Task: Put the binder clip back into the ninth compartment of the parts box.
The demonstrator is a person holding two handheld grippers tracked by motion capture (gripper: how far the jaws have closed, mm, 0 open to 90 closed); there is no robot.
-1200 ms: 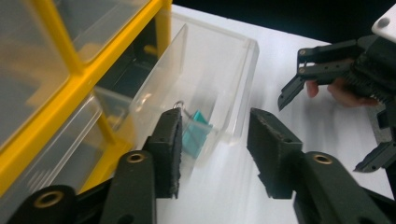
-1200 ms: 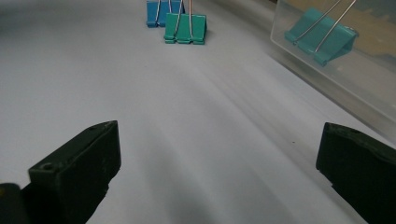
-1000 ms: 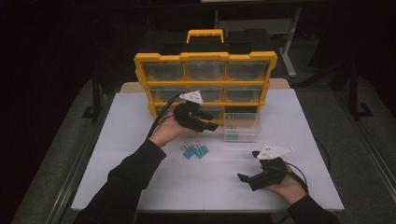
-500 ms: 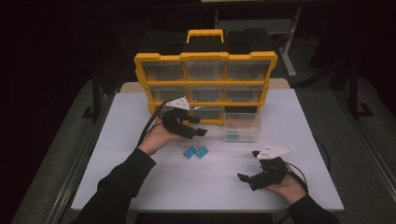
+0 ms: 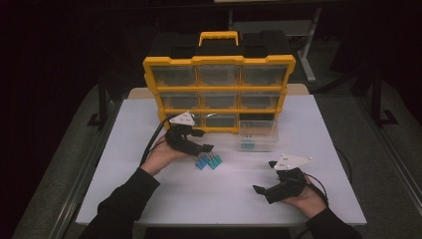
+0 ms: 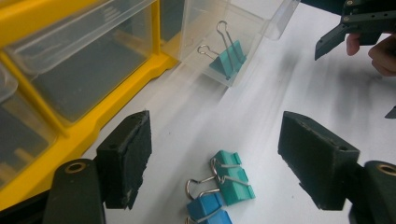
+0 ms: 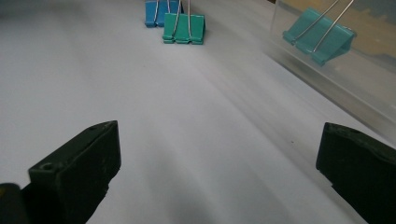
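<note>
L tool [image 5: 204, 140] spread, just been opening, over teal clip [image 6: 233, 177] & blue clip [image 6: 208, 207] mid-desk [image 5: 164, 204]; R tool [image 5: 266, 191] spread, empty.

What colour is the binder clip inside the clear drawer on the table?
Teal green; the binder clip in the clear drawer shows best in the left gripper view.

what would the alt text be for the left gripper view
The left gripper hangs open over a teal binder clip and a blue binder clip on the white table. Beyond sit a clear drawer holding another teal clip and a yellow organizer.
</note>
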